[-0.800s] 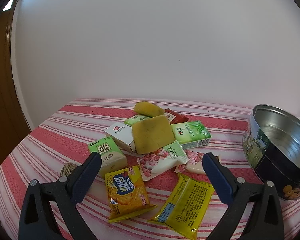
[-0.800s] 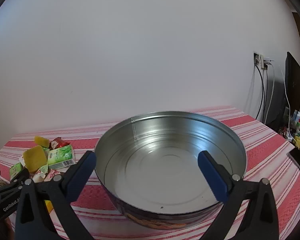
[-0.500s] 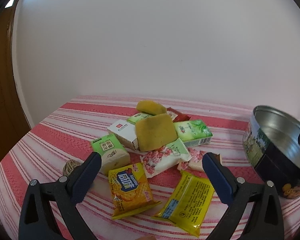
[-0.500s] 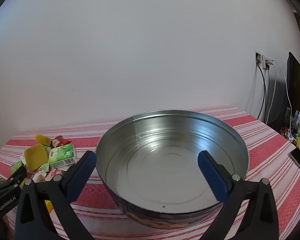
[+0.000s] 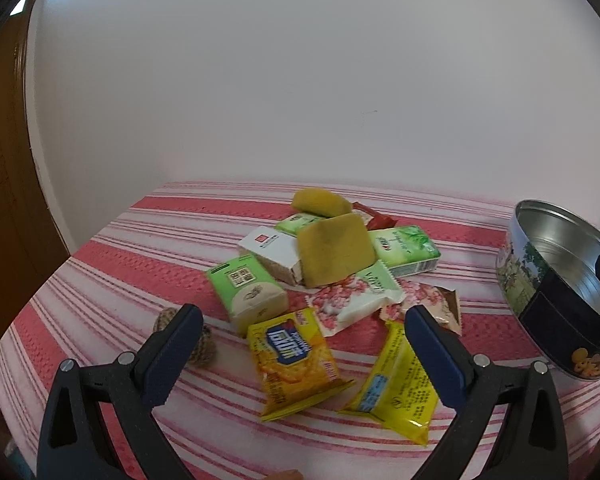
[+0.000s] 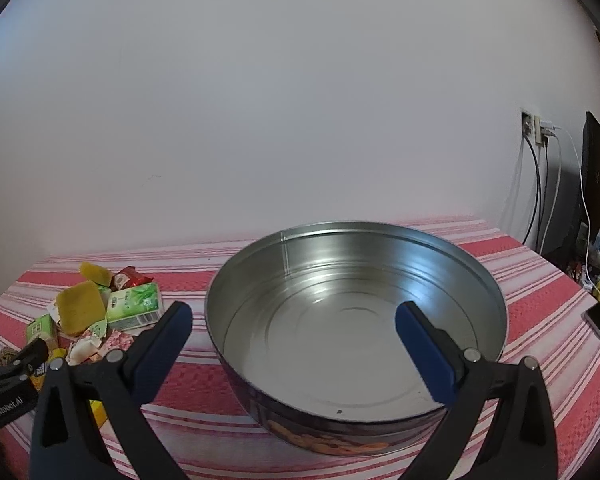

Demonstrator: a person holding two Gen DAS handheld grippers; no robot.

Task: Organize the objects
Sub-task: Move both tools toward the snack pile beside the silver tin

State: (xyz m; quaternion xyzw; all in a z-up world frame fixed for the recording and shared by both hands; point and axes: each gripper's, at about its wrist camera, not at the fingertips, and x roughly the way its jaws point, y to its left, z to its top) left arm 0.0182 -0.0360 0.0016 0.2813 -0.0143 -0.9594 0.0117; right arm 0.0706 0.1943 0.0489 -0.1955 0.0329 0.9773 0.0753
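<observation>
A heap of snack packets lies on the red-and-white striped cloth. My left gripper (image 5: pixel 300 322) hangs open over its near side, nothing between the jaws. Below it lie a yellow cracker packet (image 5: pixel 290 356) and a yellow packet (image 5: pixel 400 380). Behind them sit a green-and-cream box (image 5: pixel 248 292), a white box (image 5: pixel 274 252), a yellow sponge-like square (image 5: pixel 334 250), a green tissue pack (image 5: pixel 406 248) and pink-speckled wrappers (image 5: pixel 356 300). My right gripper (image 6: pixel 294 318) stands open above the near rim of an empty round metal tin (image 6: pixel 356 320).
A ball of twine (image 5: pixel 198 340) lies by the left finger. The tin (image 5: pixel 560 288) stands right of the heap. A white wall runs along the table's far edge. Cables, a wall socket (image 6: pixel 534 126) and a dark screen (image 6: pixel 598 168) are at the far right, a wooden door (image 5: pixel 4 200) at the left.
The left gripper has drawn back and up a little, so the heap sits lower and farther in its view. The right gripper has barely moved over the tin.
</observation>
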